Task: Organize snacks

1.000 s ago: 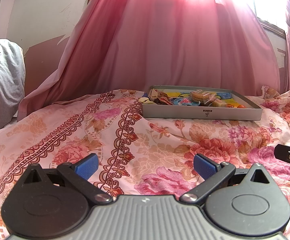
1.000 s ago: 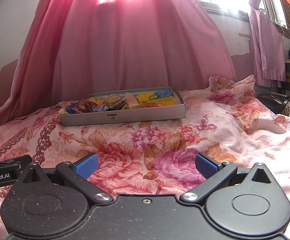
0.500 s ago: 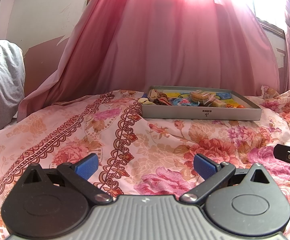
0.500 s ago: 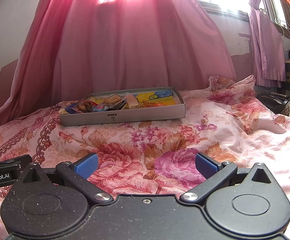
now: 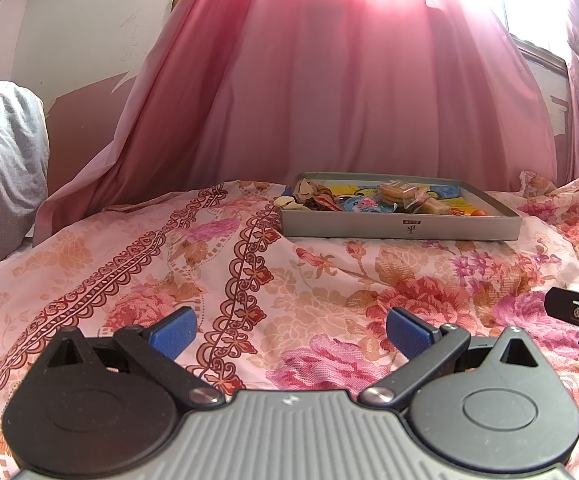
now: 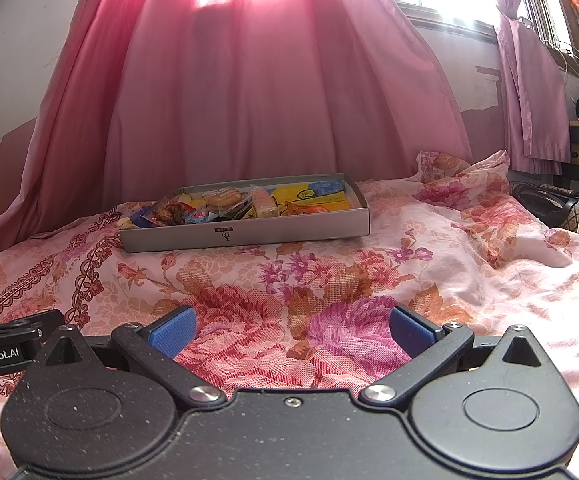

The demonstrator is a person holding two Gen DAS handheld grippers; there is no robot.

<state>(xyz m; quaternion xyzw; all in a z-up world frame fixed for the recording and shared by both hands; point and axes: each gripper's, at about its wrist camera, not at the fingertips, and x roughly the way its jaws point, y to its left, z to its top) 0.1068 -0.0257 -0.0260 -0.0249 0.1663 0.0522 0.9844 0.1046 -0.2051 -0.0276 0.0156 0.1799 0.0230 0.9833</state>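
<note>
Right wrist: snack tray (image 6: 245,236) lengthwise left-right (far)

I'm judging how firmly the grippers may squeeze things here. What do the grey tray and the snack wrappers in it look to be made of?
The grey tray looks like matte cardboard, probably a box lid: thin straight walls, folded corners, a small printed logo. The snack wrappers look like thin clear and glossy printed plastic film, crinkled and glinting, with biscuits showing through one. Both would likely crush easily.

Snacks (image 5: 395,194) lie in a tray (image 5: 401,228) on the bed (image 5: 249,272).
</note>
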